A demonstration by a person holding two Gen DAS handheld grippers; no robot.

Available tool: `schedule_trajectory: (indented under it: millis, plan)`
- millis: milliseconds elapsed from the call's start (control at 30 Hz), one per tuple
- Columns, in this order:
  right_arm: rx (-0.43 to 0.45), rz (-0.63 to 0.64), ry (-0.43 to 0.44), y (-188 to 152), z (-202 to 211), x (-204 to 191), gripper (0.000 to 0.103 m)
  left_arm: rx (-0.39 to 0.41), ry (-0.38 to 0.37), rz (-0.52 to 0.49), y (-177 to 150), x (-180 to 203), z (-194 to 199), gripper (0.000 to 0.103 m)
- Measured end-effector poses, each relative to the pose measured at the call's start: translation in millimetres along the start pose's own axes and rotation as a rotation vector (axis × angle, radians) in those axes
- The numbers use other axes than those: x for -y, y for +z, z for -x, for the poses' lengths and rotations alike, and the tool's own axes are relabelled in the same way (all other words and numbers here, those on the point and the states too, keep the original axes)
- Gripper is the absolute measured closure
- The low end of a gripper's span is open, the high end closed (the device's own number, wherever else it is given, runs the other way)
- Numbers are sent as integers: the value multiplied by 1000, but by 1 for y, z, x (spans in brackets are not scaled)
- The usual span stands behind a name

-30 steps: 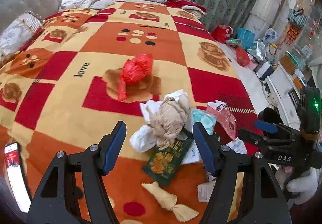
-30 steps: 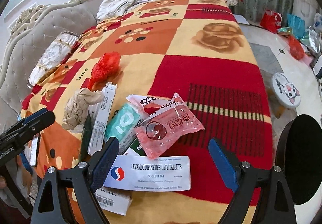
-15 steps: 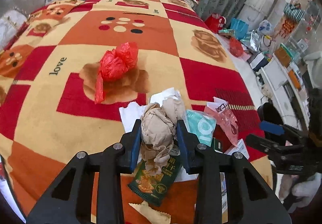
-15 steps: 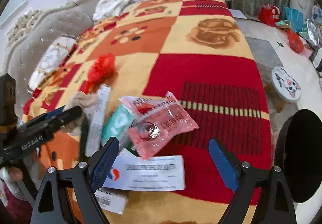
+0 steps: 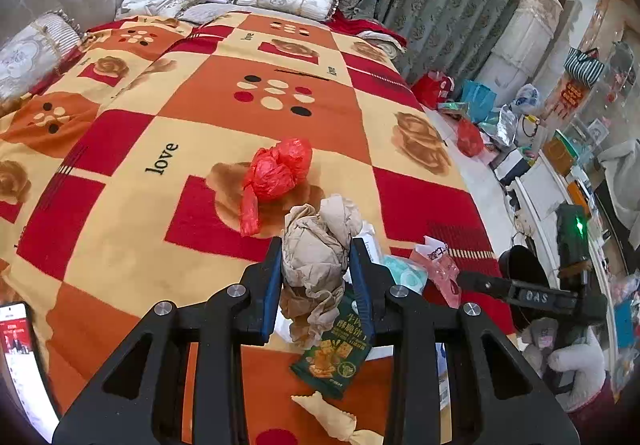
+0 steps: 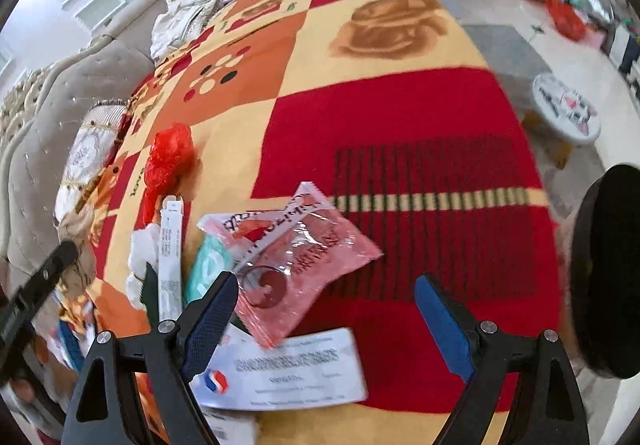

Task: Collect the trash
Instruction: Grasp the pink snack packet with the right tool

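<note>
The crumpled brown paper (image 5: 316, 245), which a second ago lay untouched between widely parted jaws, is now clenched by the left gripper (image 5: 316, 277), its blue pads pressed against both sides of the wad. The wad appears to be raised slightly off the blanket (image 5: 132, 257), with its loose tail hanging over the green snack packet (image 5: 334, 349). This is judged to mean that the first piece of trash has been secured and can be carried away, though no bin or bag meant for it can be made out with certainty. A dark round object (image 6: 604, 281) is seen at the right edge of the right wrist view; whether it is a receptacle, and what it holds, cannot be told. The right gripper (image 6: 324, 321) is held with its jaws released and wide apart, nothing between the pads, above the pink wrapper (image 6: 304, 265) and the white tablet box (image 6: 288, 369) near the blanket's near edge. The red plastic bag (image 5: 276, 173) is left knotted nearer the middle of the blanket, its contents hidden. A teal sachet (image 5: 404, 273) and a small beige wrapper (image 5: 332, 419) are also still to be gathered.
</note>
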State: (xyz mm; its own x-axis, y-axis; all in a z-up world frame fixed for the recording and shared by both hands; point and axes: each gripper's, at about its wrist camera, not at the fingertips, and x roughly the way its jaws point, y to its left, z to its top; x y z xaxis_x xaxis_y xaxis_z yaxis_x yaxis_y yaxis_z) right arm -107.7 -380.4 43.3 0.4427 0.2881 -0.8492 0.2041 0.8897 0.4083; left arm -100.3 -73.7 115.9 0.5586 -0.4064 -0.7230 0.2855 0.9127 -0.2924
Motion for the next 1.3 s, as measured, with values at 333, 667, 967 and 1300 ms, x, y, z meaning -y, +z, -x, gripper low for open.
schedule_trajectory:
  millis: [333, 667, 967, 1300]
  plan:
    - [-61, 3, -49, 9, -37, -19, 14, -4, 2, 5, -7, -2, -2, 73]
    - [2, 114, -27, 13, -38, -32, 64, -9, -11, 6, -9, -2, -3, 73]
    - [102, 212, 4, 7, -4, -48, 74, 11, -30, 15, -3, 2, 6, 73]
    - [191, 217, 93, 0, 48, -44, 74, 14, -87, -10, 3, 37, 11, 73]
